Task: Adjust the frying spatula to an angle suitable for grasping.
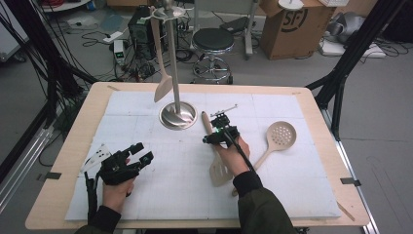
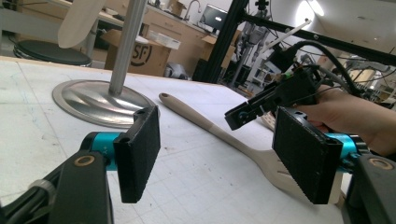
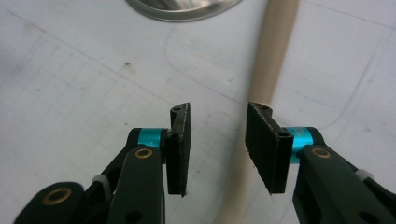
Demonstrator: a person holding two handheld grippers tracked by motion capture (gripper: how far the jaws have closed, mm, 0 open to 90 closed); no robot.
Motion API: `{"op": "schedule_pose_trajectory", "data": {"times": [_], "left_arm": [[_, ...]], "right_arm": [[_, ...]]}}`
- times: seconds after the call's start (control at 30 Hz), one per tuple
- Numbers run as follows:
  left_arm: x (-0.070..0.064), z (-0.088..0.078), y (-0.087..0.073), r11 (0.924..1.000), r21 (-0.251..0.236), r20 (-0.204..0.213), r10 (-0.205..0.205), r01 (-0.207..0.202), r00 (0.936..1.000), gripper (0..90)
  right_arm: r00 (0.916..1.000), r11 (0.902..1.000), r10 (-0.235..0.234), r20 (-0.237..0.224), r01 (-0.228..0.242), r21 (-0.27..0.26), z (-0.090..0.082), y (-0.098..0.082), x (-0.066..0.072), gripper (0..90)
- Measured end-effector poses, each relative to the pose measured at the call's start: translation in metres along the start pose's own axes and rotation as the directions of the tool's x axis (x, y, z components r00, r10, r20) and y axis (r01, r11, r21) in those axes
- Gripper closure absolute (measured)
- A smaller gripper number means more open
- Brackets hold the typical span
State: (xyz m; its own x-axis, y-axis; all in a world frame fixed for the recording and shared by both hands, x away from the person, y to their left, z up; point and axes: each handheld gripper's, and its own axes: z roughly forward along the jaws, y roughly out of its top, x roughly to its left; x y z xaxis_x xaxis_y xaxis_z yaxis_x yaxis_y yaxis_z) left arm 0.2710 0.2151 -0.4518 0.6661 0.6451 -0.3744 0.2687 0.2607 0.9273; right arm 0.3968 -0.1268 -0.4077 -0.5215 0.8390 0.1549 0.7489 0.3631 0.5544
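Here the right gripper (image 3: 217, 144) has its fingers spread astride the spatula handle (image 3: 271, 60), so closing off-centre could roll it away; the left gripper's (image 2: 219, 158) fingers are spread and hold nothing.

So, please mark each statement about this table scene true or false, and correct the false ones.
1. A beige spatula hangs from the metal stand. True.
2. The round perforated beige skimmer spoon lies on the white foam mat. True.
3. The right tool is clamped shut on the beige slotted turner. False: its jaws stand apart over the handle, pads not pressing it.
4. The left tool holds a spoon. False: its jaws are open with nothing between them.
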Motion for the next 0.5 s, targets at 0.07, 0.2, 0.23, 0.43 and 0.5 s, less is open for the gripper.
{"op": "schedule_pose_trajectory", "data": {"times": [0.07,0.2,0.23,0.43,0.5], "left_arm": [[0.0014,0.0012,-0.0002,1.0,0.0,-0.003,-0.001,0.001,1.0,32.8],[0.0018,0.0034,-0.0005,1.0,0.0,-0.002,-0.001,0.001,1.0,32.7],[0.0016,0.0036,-0.0004,1.0,0.0,0.0,0.001,-0.001,1.0,32.8],[0.0004,0.004,-0.0002,1.0,0.002,0.006,0.007,-0.007,1.0,32.8],[0.0002,0.0039,-0.0001,1.0,0.0,0.003,0.005,-0.005,1.0,32.8]], "right_arm": [[0.9996,0.9996,0.029,-0.005,-0.029,0.0,0.0024,0.0001,-0.0036,59.1],[0.9989,0.9987,0.046,-0.008,-0.046,-0.023,0.0029,0.0015,-0.0033,59.1],[0.9988,0.9986,0.047,-0.01,-0.048,-0.023,0.0029,0.0018,-0.0027,59.1],[0.9993,0.9991,0.038,-0.002,-0.038,-0.017,0.0059,0.0022,0.0031,59.0],[0.9993,0.9991,0.038,0.004,-0.038,-0.018,0.0064,0.0022,0.004,58.5]]}}
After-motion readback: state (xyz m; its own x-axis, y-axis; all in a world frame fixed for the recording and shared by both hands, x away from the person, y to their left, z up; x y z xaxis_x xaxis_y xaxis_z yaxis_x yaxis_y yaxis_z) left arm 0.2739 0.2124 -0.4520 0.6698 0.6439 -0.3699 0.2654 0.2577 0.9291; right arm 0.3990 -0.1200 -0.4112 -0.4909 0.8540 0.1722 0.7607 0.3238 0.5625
